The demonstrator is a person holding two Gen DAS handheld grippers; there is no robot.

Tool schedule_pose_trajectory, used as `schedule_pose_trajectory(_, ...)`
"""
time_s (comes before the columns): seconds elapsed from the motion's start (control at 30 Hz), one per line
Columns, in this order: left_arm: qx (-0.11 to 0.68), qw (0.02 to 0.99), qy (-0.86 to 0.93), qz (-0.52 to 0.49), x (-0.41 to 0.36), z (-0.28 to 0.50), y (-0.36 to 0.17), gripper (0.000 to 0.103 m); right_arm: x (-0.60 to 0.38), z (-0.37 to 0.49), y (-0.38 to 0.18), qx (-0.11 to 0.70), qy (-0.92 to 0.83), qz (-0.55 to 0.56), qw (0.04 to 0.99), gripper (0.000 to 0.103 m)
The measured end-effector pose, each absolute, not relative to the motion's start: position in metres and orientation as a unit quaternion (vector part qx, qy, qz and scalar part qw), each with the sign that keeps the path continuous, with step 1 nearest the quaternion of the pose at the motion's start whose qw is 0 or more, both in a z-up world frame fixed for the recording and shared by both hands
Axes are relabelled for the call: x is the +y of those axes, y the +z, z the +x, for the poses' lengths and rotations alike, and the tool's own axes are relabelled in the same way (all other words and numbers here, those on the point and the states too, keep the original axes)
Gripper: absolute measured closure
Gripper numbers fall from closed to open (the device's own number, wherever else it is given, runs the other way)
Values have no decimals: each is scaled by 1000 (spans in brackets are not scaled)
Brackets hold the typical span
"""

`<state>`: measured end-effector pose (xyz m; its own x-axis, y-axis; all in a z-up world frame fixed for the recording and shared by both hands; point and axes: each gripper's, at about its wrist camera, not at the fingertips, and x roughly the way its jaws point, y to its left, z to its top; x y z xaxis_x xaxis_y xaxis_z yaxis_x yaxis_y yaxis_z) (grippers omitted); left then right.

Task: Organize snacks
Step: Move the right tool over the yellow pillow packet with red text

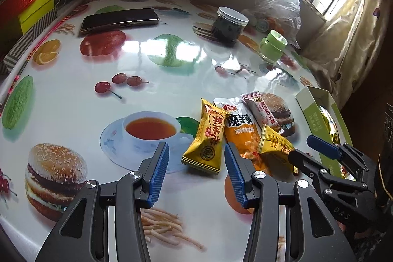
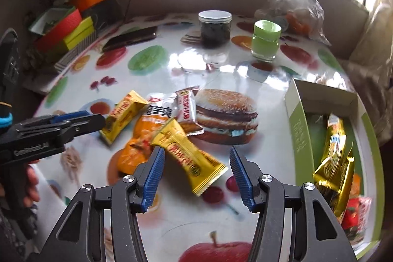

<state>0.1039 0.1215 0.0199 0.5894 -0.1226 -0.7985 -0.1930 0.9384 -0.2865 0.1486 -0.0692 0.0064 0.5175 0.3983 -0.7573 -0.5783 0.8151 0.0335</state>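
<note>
Several snack packets lie in a heap on the fruit-print table. One yellow packet sits just ahead of my left gripper, whose jaws are open with nothing pressed. A second yellow packet lies flat between the wide jaws of my right gripper, ungripped. An orange-and-white packet and a pink-and-white one lie between them. The green box at the right holds a gold packet and a red one.
A phone, a dark jar with a white lid, a green-lidded jar and a plastic bag stand at the far side. Coloured boxes are stacked beyond the table's left edge. A hand holds the left gripper.
</note>
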Motion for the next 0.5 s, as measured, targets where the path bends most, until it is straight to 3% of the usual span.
schedule_pose_trajectory(0.5,474,867,12,-153,110,137,7,49,-49,165,-9,406,308,-164,845,46)
